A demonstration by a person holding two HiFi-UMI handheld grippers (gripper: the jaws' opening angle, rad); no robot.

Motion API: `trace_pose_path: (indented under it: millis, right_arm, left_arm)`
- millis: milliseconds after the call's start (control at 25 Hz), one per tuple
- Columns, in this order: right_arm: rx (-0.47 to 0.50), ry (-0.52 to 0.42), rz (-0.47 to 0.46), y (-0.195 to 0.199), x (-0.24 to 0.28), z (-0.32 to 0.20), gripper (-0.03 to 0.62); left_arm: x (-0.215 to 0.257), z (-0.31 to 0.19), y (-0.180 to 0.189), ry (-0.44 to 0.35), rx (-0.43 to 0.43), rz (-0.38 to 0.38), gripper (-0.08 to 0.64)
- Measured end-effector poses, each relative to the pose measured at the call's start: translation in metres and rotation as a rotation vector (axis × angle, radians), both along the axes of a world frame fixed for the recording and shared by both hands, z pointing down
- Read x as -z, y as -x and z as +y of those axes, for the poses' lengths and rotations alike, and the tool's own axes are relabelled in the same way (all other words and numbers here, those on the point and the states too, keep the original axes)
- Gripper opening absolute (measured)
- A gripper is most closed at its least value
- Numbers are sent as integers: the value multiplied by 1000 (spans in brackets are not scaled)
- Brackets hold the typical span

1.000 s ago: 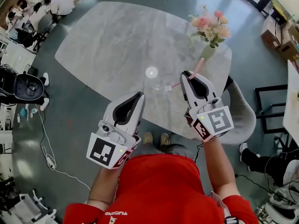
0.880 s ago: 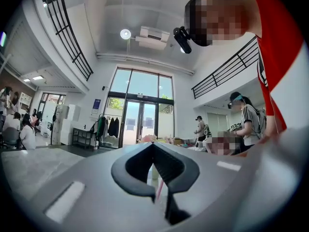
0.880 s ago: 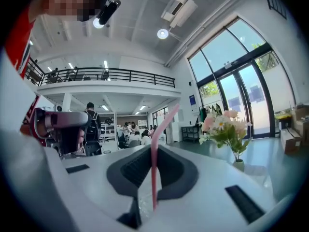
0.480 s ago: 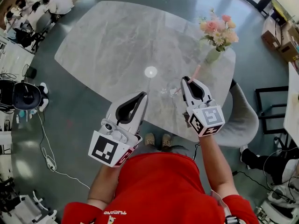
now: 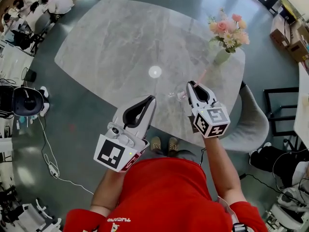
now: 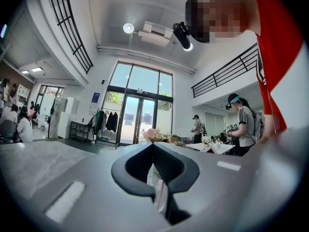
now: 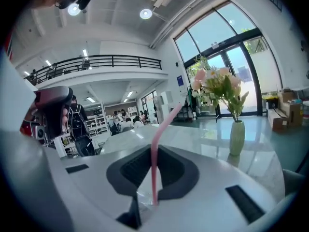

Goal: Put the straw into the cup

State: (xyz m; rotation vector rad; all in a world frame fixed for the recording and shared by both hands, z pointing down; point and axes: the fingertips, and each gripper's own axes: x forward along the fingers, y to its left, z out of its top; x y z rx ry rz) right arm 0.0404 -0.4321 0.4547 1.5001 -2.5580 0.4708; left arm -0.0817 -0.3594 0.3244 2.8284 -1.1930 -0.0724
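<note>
A clear glass cup stands near the front edge of the grey marble table. My right gripper hangs just right of the cup, shut on a pink straw. In the right gripper view the straw stands upright between the pads of the gripper, bent at the top, its lower end at the cup's rim. My left gripper is left of the cup, apart from it. In the left gripper view its tips meet, and the cup shows beyond them with pink inside.
A pale green vase of pink flowers stands at the table's right end, also in the right gripper view. A grey chair sits at the right. Further tables and people fill the room beyond.
My right gripper has come down with the straw, so its lower end now sits at the cup. The left gripper has edged slightly towards the cup.
</note>
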Motion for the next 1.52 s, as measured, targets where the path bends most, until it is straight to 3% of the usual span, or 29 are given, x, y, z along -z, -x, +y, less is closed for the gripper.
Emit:
trace_pose_path:
  millis: [280, 600, 1000, 1160, 1320, 1520]
  right_arm:
    - [0, 57, 41, -5, -14, -1, 25]
    - [9, 132, 83, -12, -26, 2, 132]
    - [-7, 265, 160, -36, -50, 21, 153]
    - [-12, 238, 137, -41, -37, 36, 153]
    - [-10, 147, 46, -45, 3, 58, 144]
    - [19, -52, -52, -39, 72, 91, 18]
  left_arm:
    - [-3, -3, 0, 9, -4, 8, 5]
    - [-3, 1, -2, 9, -7, 10, 5]
    - [0, 10, -14, 0, -35, 6, 5]
    - [3, 16, -20, -8, -49, 5, 6]
    - [6, 19, -25, -17, -57, 2, 5]
    - [9, 26, -30, -27, -70, 1, 5]
